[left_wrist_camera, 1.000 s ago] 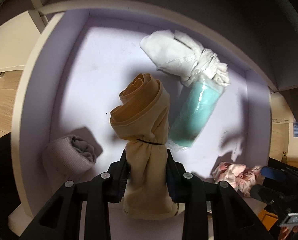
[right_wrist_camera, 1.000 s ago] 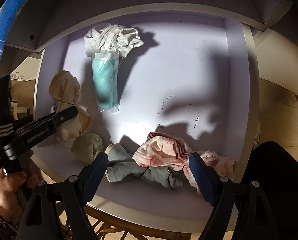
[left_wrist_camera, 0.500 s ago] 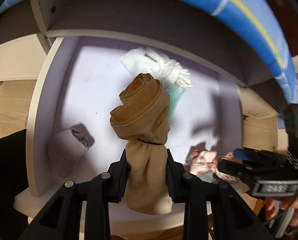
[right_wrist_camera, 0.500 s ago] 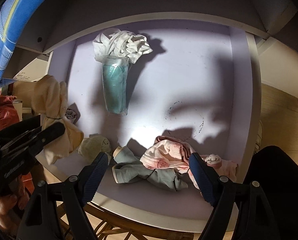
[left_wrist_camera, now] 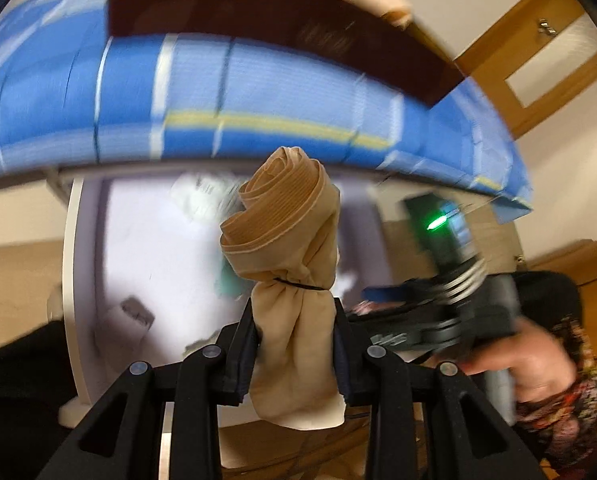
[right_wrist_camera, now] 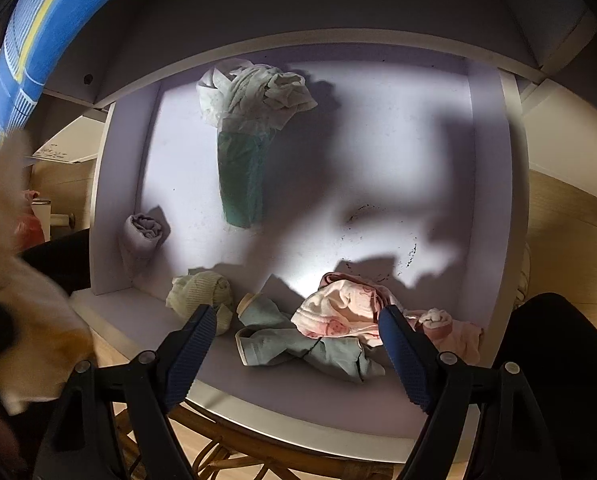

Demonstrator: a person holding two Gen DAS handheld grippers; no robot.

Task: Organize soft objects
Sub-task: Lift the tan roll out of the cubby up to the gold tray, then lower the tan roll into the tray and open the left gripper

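Beige stocking roll (left_wrist_camera: 294,280) clamped in left hand-held gripper (left_wrist_camera: 296,344), above drawer rim (left_wrist_camera: 72,280)

Left wrist view motion-blurred beyond the sharp tan stocking roll (left_wrist_camera: 286,280); right wrist view sharper, sunlit patch on drawer floor (right_wrist_camera: 378,152) ahead of the tongs crossed by soft shadows, fisheye edges dark.

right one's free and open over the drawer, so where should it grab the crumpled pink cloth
Grip the raised, bunched hump of the crumpled pink cloth, coming from above with the right hand-held gripper. That mound stands proud of the grey-green garment beneath, so the pads can pinch it alone.
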